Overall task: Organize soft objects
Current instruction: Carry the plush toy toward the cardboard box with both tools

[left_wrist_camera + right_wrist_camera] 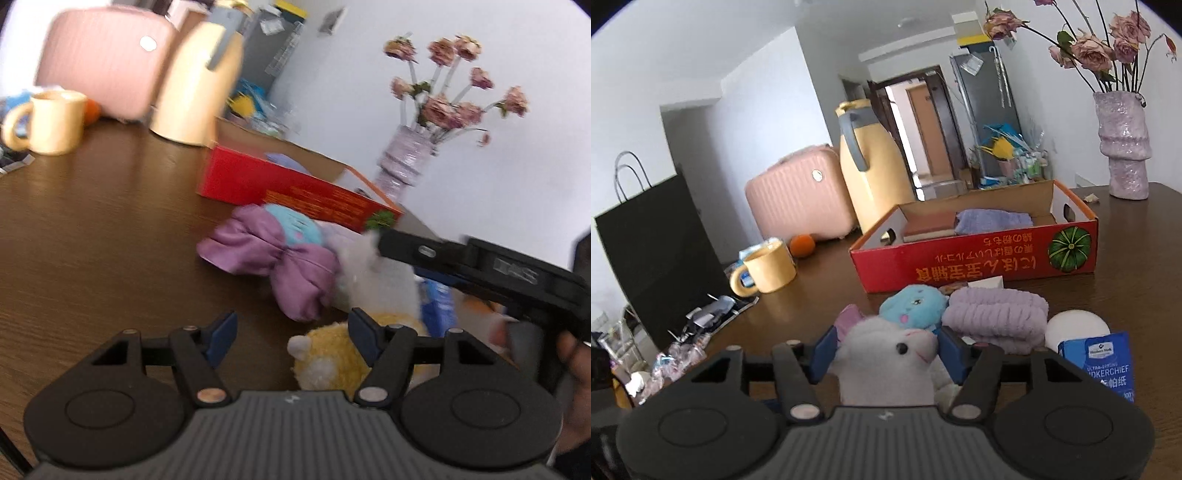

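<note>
Dark wooden table [92,221] fills your left view: your left gripper [291,332] is spread, empty, beside a yellow plush [328,358]. Right view: your right gripper [886,350] seemingly pinches the white plush [886,354] before the red box [975,258].

Operator: How many plush toys were present?

Technician: Three. One white plush toy [886,354], one blue plush toy [912,304], one yellow plush toy [332,354].

Operator: Other soft items?

Technician: One purple bow [273,258], one rolled lilac towel [995,315], and one folded lilac cloth [993,220] inside the box.

Operator: Containers?

Technician: One red cardboard box [960,262], one yellow mug [768,267], one yellow jug [873,173], one vase [1124,147], one pink suitcase [798,195], one black paper bag [653,251].

Operator: Remaining items?

Technician: One orange [802,245], one blue tissue pack [1102,363]. Two claws were counted.
</note>
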Tool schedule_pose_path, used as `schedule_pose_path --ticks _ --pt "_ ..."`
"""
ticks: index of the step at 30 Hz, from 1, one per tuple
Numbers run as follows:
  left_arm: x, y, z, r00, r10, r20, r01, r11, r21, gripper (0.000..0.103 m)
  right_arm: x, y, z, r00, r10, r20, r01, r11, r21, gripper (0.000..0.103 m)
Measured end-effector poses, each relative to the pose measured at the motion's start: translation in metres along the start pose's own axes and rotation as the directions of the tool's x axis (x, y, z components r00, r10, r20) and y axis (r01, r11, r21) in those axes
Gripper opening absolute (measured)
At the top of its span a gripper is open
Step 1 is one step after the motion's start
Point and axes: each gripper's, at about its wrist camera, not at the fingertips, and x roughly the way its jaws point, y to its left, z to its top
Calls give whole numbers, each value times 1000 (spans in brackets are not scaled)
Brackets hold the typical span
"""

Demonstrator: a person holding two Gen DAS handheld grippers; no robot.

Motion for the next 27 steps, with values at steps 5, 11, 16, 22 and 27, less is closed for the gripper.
schedule_pose_path --ticks 5,11,16,22,27 --pt "6 3 -4 995 91 32 -92 996 13 62 0 -5 -21 999 50 -19 -50 999 -2 60" --pt "-13 13 -1 999 16 48 -12 996 -85 65 -6 -7 -32 998 28 -59 -26 999 43 48" --pt "-25 2 -15 994 -110 -5 109 991 -81 65 -25 -11 -47 997 57 -58 -52 994 93 50" --pt "-10 3 -22 988 -146 -56 137 980 -143 55 -30 -17 -53 996 64 -68 -52 983 177 54" --pt "-14 1 -28 984 -163 -76 146 971 -191 51 -34 -26 -59 988 125 -91 -95 954 284 50"
